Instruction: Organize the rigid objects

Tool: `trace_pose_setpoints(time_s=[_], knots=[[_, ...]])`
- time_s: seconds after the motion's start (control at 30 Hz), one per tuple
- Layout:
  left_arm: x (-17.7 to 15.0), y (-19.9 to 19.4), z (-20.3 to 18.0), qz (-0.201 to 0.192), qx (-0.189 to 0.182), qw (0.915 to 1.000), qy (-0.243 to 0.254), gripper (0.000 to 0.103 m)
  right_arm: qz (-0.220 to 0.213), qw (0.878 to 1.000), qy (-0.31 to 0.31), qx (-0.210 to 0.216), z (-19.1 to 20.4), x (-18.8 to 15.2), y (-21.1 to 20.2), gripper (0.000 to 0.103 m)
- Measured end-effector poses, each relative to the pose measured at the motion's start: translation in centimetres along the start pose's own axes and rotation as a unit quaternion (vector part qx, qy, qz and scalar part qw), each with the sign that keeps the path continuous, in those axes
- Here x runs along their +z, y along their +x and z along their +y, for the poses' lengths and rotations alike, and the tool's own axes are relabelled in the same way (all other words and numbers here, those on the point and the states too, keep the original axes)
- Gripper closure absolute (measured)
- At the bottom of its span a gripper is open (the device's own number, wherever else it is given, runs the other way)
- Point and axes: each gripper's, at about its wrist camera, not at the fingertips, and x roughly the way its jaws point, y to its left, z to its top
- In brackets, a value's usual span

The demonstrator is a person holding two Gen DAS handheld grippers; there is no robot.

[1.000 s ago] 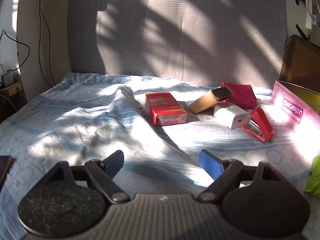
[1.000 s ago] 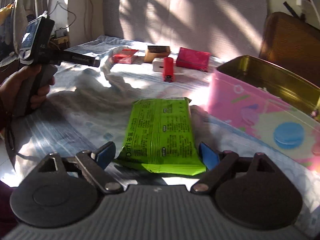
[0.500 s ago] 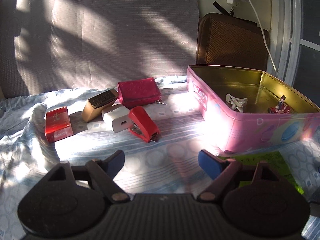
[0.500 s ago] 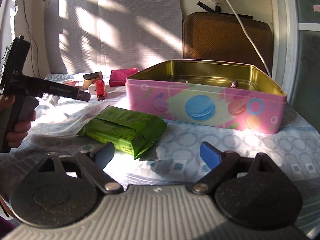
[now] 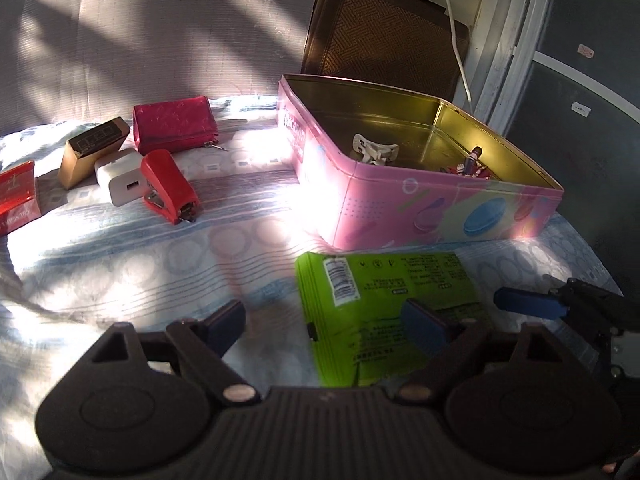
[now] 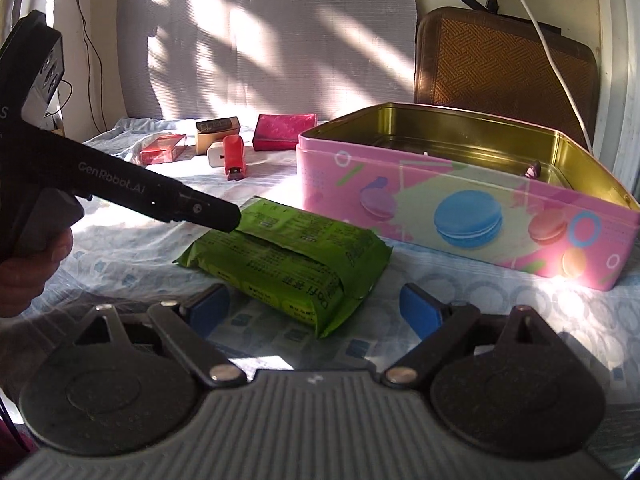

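Observation:
A green packet lies on the bedsheet in front of an open pink tin. My left gripper is open, low over the packet's left part. My right gripper is open and empty, just short of the packet's near end. One of its blue fingertips shows at the right of the left wrist view. A red stapler, a white charger, a tan box, a red pouch and a red box lie to the tin's left.
The tin holds a white clip and a small red item. A brown woven cushion leans behind the tin, with a white cable hanging over it. A grey padded wall panel backs the bed.
My left gripper has swung right from the group of small objects to the tin and then down over the green packet. My right gripper has turned right and faces the packet and the tin.

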Motion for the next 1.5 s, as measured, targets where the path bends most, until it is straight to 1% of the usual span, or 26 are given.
trace_pose_setpoints(time_s=[0.03,0.07,0.1,0.13,0.17,0.23,0.37,0.43,0.47,0.57,0.7,0.77,0.83,0.87,0.9,0.93,1.03,1.1,1.13,1.23,1.3,1.33,1.4,1.43,1.47,1.5], knots=[[-0.2,0.0,-0.1,-0.01,-0.005,0.9999,-0.002,0.017,0.008,1.0,-0.003,0.005,0.3,0.0,0.4,0.021],[-0.4,-0.1,-0.7,-0.014,-0.018,0.9997,0.013,0.031,0.018,1.0,-0.006,0.003,0.4,0.1,0.9,0.037],[-0.5,-0.3,-1.2,-0.011,-0.043,0.9988,0.022,0.044,0.015,1.0,-0.015,0.0,0.8,0.1,0.9,0.037],[-0.5,-0.6,-1.6,-0.014,-0.048,0.9984,0.027,0.044,0.014,1.0,-0.026,0.006,1.1,0.2,1.0,0.044],[-0.5,-1.2,-2.3,-0.026,-0.033,0.9982,0.043,0.044,0.011,0.999,-0.028,0.011,1.4,0.3,0.9,0.052],[0.0,-2.5,-2.6,-0.055,-0.03,0.9963,0.06,0.044,-0.009,0.999,-0.031,0.007,1.9,0.6,0.3,0.054],[3.4,-4.8,-2.7,-0.104,-0.056,0.9919,0.048,0.044,-0.089,0.996,-0.019,-0.006,1.7,2.7,-1.9,0.055],[6.0,-4.6,-3.4,-0.119,-0.064,0.9892,0.057,0.044,-0.12,0.992,-0.021,-0.026,1.1,4.1,-2.3,0.055],[7.2,-4.1,-3.8,-0.122,-0.069,0.9883,0.06,0.044,-0.127,0.991,-0.022,-0.038,0.7,4.8,-2.3,0.055],[10.0,-1.0,-4.7,-0.118,-0.075,0.9884,0.059,0.044,-0.133,0.989,-0.005,-0.068,-1.5,6.4,-1.2,0.055],[11.9,3.9,-5.9,-0.098,-0.07,0.9914,0.052,0.045,-0.107,0.99,0.046,-0.084,-4.9,7.3,1.5,0.055],[12.3,6.2,-6.3,-0.089,-0.064,0.9926,0.052,0.043,-0.092,0.988,0.059,-0.107,-5.5,7.3,2.7,0.055],[12.5,8.1,-6.6,-0.079,-0.038,0.9949,0.049,0.031,-0.081,0.984,0.063,-0.149,-6.1,7.4,4.1,0.053],[12.4,8.7,-6.8,-0.076,-0.015,0.9958,0.048,0.025,-0.088,0.975,0.064,-0.196,-6.3,7.2,4.8,0.048],[12.3,9.0,-6.9,-0.078,0.001,0.9958,0.048,0.025,-0.092,0.966,0.065,-0.232,-6.5,7.1,5.3,0.046],[12.1,8.8,-6.8,-0.082,0.009,0.9955,0.048,0.025,-0.093,0.961,0.072,-0.249,-6.9,7.0,5.5,0.041],[10.9,6.4,-6.0,-0.119,0.002,0.9918,0.047,0.021,-0.112,0.958,0.109,-0.239,-7.7,6.5,4.5,0.041],[9.9,4.0,-5.0,-0.149,0.0,0.9877,0.049,0.016,-0.131,0.954,0.108,-0.247,-7.5,6.5,3.6,0.04],[9.4,2.9,-4.3,-0.16,-0.003,0.9859,0.048,0.016,-0.143,0.953,0.107,-0.246,-7.1,6.6,3.0,0.04],[7.5,-0.1,-1.4,-0.178,-0.008,0.9832,0.038,0.014,-0.181,0.949,0.108,-0.234,-6.0,6.9,1.5,0.04],[6.0,-1.8,1.2,-0.181,0.013,0.9828,0.035,0.013,-0.2,0.95,0.104,-0.214,-5.0,7.3,0.8,0.04],[5.1,-2.6,2.9,-0.182,0.036,0.9822,0.033,0.013,-0.207,0.953,0.099,-0.199,-4.2,7.6,0.5,0.04],[3.7,-3.7,6.3,-0.173,0.087,0.9808,0.023,0.013,-0.213,0.959,0.085,-0.164,-2.7,8.4,0.4,0.04],[3.1,-4.1,8.5,-0.162,0.122,0.9793,0.008,0.013,-0.212,0.963,0.077,-0.148,-1.9,8.7,0.5,0.04],[2.6,-4.5,10.6,-0.151,0.156,0.976,-0.012,0.013,-0.207,0.969,0.064,-0.121,-0.5,9.2,0.7,0.04],[2.3,-5.0,12.8,-0.142,0.192,0.9707,-0.031,0.014,-0.2,0.973,0.054,-0.098,0.6,9.7,1.1,0.04]])
